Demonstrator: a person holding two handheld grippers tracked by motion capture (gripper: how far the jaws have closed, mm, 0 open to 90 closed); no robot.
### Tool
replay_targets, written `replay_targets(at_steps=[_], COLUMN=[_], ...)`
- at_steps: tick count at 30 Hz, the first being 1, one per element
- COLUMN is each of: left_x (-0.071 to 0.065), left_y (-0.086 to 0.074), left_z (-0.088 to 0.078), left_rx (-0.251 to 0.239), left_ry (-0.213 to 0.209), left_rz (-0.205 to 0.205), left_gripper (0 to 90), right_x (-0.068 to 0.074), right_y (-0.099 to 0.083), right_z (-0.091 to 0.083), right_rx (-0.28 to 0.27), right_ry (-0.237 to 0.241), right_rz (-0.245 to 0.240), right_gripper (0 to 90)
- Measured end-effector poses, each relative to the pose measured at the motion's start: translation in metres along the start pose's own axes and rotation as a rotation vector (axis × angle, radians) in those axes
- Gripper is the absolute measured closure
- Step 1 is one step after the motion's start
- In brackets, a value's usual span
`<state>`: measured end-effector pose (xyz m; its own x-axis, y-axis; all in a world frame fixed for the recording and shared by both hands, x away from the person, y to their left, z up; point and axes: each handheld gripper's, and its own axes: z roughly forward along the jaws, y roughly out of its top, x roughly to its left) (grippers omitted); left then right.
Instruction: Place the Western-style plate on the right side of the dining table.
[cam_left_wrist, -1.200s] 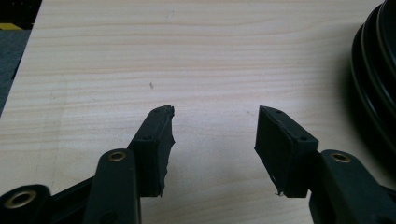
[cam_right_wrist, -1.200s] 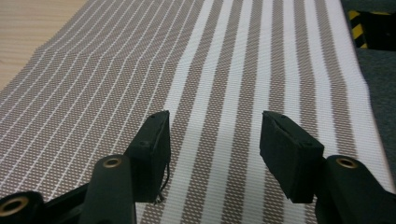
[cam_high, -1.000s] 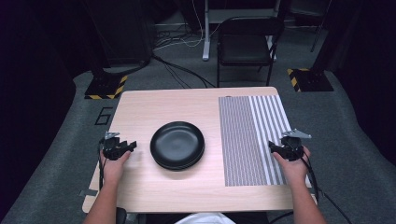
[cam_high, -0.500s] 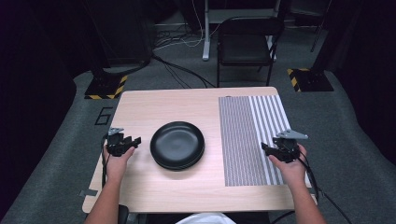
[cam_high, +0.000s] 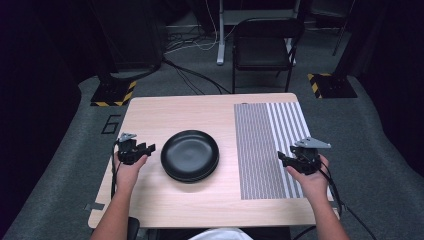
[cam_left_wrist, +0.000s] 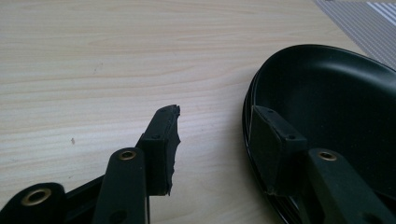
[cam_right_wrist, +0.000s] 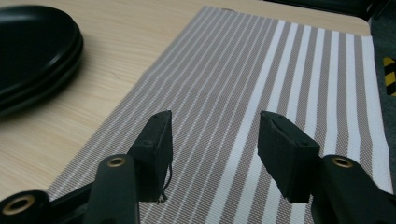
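Note:
Two black plates (cam_high: 190, 155) sit stacked at the middle of the wooden table (cam_high: 200, 115). My left gripper (cam_high: 148, 148) hovers just left of the stack, pointing at it. It is open, its jaws have just closed a little, and nothing is pinched between them. In the left gripper view (cam_left_wrist: 217, 116) the plates' rim (cam_left_wrist: 261, 93) lies ahead beside the right jaw. My right gripper (cam_high: 281, 156) is open over the striped placemat (cam_high: 260, 145) and points left. In the right gripper view (cam_right_wrist: 215, 119) only the mat (cam_right_wrist: 261, 70) shows between the jaws, and the plates (cam_right_wrist: 32, 51) are at the upper left.
A black folding chair (cam_high: 265, 50) stands beyond the table's far edge, with cables on the grey floor. A stand base with yellow-black tape (cam_high: 112, 92) sits at the far left, and another (cam_high: 330, 85) at the far right.
Both hands have lifted slightly and drifted inward, the left gripper toward the plates and the right one farther onto the mat. The plates and the mat have not moved.

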<state>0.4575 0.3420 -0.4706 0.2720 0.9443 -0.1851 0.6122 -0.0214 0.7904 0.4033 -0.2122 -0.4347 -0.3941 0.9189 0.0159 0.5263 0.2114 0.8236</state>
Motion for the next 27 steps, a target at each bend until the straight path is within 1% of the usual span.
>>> replay_targets(at_steps=[1,2,3,5,6,7,8,9,12,14,16,17,18,19,21,22,23,24,25,26,27], left_x=[-0.001,-0.002,-0.002,-0.003,-0.003,-0.004,-0.005,-0.006,-0.007,-0.007,-0.008,-0.008,-0.010,-0.011,-0.011,-0.010,-0.009,-0.008,-0.008,-0.005,-0.004], left_y=[0.000,0.001,0.001,0.003,0.003,0.003,0.004,0.004,0.004,0.004,0.005,0.005,0.005,0.005,0.006,0.008,0.009,0.011,0.011,0.012,0.012], left_z=[0.000,0.001,0.001,0.000,0.000,0.000,-0.001,-0.001,-0.001,-0.001,-0.001,-0.001,-0.002,-0.003,-0.004,-0.006,-0.009,-0.012,-0.012,-0.015,-0.017], left_rx=[-0.001,0.001,0.001,-0.002,-0.002,-0.002,-0.001,-0.001,0.002,0.003,-0.002,-0.002,-0.001,-0.002,-0.004,-0.001,-0.004,-0.014,-0.014,-0.027,-0.027], left_ry=[0.003,0.002,0.002,-0.003,-0.003,-0.013,-0.015,-0.018,-0.024,-0.031,-0.031,-0.031,-0.032,-0.034,-0.046,-0.039,-0.020,-0.012,-0.012,-0.017,-0.015], left_rz=[0.001,0.001,0.001,0.001,0.001,0.003,0.009,0.007,0.003,-0.003,0.000,0.000,0.000,-0.003,-0.013,-0.009,-0.002,-0.003,-0.003,-0.017,-0.019], left_gripper=[51.8,50.9,50.4,50.2,50.2,50.2,50.5,50.6,51.0,51.3,51.8,52.2,53.1,54.3,58.0,59.3,60.1,60.4,60.7,61.2,61.4], right_x=[0.003,0.008,0.010,0.014,0.014,0.016,0.021,0.022,0.026,0.029,0.034,0.034,0.040,0.043,0.050,0.054,0.057,0.060,0.060,0.068,0.070], right_y=[0.003,0.009,0.011,0.016,0.016,0.018,0.022,0.024,0.027,0.028,0.028,0.028,0.030,0.031,0.034,0.036,0.038,0.040,0.040,0.044,0.046], right_z=[-0.003,-0.008,-0.009,-0.011,-0.011,-0.011,-0.012,-0.011,-0.006,-0.002,0.002,0.002,0.007,0.009,0.014,0.016,0.018,0.020,0.020,0.023,0.025], right_rx=[-0.009,-0.034,-0.040,-0.046,-0.046,-0.049,-0.056,-0.055,-0.041,-0.029,-0.026,-0.026,-0.023,-0.017,-0.014,-0.010,-0.009,-0.006,-0.006,-0.013,-0.014], right_ry=[0.006,0.045,0.062,0.087,0.087,0.095,0.111,0.119,0.123,0.127,0.117,0.117,0.122,0.132,0.144,0.153,0.161,0.165,0.165,0.175,0.180], right_rz=[-0.003,0.001,0.003,0.003,0.003,0.004,0.006,0.014,0.011,0.009,-0.004,-0.004,-0.015,-0.013,-0.029,-0.029,-0.036,-0.044,-0.044,-0.059,-0.062], right_gripper=[45.0,45.3,45.3,45.1,45.1,45.0,45.0,44.9,43.5,45.1,46.1,46.1,46.6,46.8,47.3,47.3,47.3,47.3,47.3,47.6,47.6])
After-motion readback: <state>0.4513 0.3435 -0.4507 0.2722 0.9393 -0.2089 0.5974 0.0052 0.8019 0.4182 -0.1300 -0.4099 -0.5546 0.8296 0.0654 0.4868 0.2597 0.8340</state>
